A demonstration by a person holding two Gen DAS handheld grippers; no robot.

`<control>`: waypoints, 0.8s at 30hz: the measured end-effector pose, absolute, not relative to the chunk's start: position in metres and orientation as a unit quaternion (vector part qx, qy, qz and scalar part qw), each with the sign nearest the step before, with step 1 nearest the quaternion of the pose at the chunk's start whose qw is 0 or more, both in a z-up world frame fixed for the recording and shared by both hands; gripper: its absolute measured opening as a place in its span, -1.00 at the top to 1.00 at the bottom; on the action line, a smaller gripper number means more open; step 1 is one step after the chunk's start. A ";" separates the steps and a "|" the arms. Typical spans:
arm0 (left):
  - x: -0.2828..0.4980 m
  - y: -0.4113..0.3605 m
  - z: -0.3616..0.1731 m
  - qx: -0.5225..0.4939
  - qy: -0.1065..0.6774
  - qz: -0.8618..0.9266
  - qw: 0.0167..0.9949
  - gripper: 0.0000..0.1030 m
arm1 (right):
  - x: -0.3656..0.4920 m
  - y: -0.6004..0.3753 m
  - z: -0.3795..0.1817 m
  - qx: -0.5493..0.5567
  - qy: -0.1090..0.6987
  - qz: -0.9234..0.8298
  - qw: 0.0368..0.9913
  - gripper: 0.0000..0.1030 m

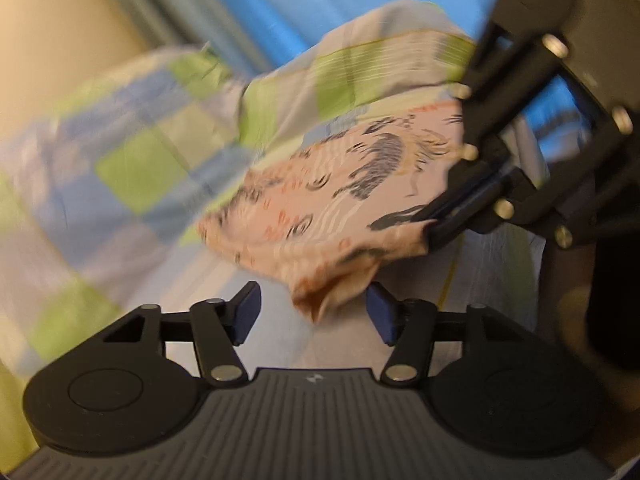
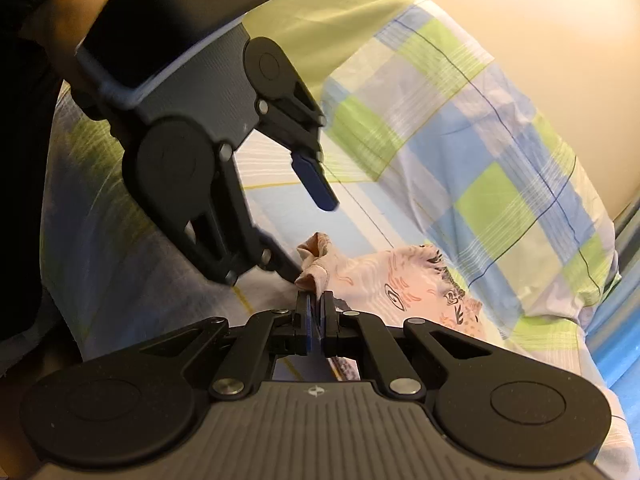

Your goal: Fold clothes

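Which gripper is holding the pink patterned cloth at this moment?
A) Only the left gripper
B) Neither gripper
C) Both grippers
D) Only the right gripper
D: the right gripper has its jaws closed on an edge of the pink patterned cloth, while the left gripper is open, with a loose corner of the cloth lying between its spread fingers, not pinched.

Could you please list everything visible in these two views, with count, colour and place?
Printed garment: one, pale pink with dark and orange drawings, lifted above the bed, pinched at one edge.
Bedsheet: one, checked green, blue and white, covering the bed.
Pillow: one, same check, beyond the garment by the cream wall.
Wall: cream.
Right gripper: black, blue-padded fingers shut on the garment.
Left gripper: black, fingers open, a garment corner hanging between them.
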State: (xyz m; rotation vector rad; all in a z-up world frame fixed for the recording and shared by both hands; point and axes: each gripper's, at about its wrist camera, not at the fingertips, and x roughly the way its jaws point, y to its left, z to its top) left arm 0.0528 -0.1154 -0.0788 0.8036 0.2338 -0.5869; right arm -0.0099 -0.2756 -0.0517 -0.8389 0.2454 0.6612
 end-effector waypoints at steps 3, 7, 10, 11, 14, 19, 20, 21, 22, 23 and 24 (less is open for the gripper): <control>0.052 -0.123 -0.082 0.406 0.096 -0.284 0.863 -0.07 | -0.018 -0.281 -0.050 -0.391 0.108 0.314 0.859 0.97; 0.051 -0.134 -0.087 0.435 0.074 -0.287 0.850 0.51 | -0.020 -0.280 -0.056 -0.407 0.103 0.322 0.848 0.97; 0.051 -0.142 -0.091 0.456 0.057 -0.289 0.840 0.79 | -0.014 -0.284 -0.058 -0.410 0.107 0.320 0.847 0.97; 0.051 -0.145 -0.092 0.463 0.052 -0.289 0.836 0.82 | -0.012 -0.286 -0.058 -0.410 0.109 0.319 0.847 0.99; 0.050 -0.153 -0.096 0.484 0.035 -0.291 0.825 0.85 | -0.011 -0.290 -0.061 -0.420 0.107 0.308 0.847 0.79; 0.056 -0.154 -0.102 0.491 0.054 -0.293 0.819 0.84 | -0.005 -0.292 -0.072 -0.439 0.123 0.290 0.841 0.20; 0.058 -0.152 -0.101 0.480 0.061 -0.296 0.824 0.84 | -0.003 -0.291 -0.074 -0.441 0.127 0.288 0.840 0.20; 0.060 -0.150 -0.099 0.467 0.069 -0.300 0.829 0.84 | -0.001 -0.291 -0.076 -0.442 0.129 0.289 0.839 0.20; 0.062 -0.148 -0.097 0.454 0.076 -0.304 0.834 0.84 | 0.002 -0.289 -0.078 -0.441 0.129 0.294 0.838 0.20; 0.064 -0.146 -0.095 0.440 0.084 -0.308 0.839 0.82 | 0.004 -0.288 -0.080 -0.440 0.129 0.299 0.837 0.20; 0.067 -0.144 -0.092 0.424 0.092 -0.312 0.845 0.80 | 0.006 -0.287 -0.082 -0.438 0.129 0.304 0.836 0.20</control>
